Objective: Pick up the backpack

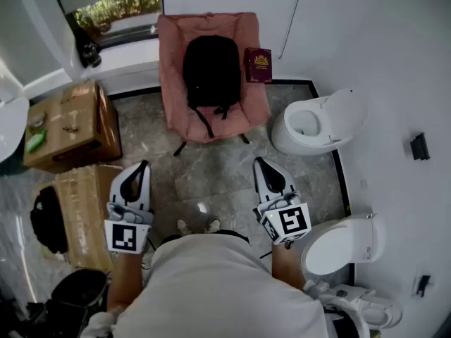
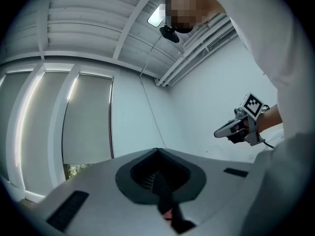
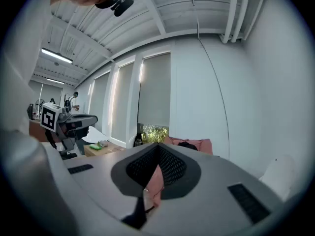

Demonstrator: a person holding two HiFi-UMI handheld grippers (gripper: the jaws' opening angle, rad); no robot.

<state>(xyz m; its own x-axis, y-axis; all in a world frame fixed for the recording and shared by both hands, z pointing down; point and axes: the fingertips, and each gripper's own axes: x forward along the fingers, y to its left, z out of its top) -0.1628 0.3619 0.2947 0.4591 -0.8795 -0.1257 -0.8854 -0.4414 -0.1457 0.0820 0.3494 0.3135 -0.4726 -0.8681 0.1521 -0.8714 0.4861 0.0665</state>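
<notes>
- Grey marble floor (image 1: 211, 167) and white walls; a pink fabric chair (image 1: 176, 111) stands at the far wall.
- The black backpack (image 1: 211, 69) leans upright in the chair's seat, with a maroon booklet (image 1: 258, 65) just beside it.
- The left gripper (image 1: 141, 171) and right gripper (image 1: 262, 167) are both pinched closed and empty, well short of the chair.
- The backpack looks soft and floppy, and probably light. Its top end or the dangling strap (image 1: 204, 122) seems the best place to take hold.

one chair (image 1: 211, 118), two boxes (image 1: 70, 122) (image 1: 88, 210), two toilets (image 1: 317, 122) (image 1: 345, 241)
</notes>
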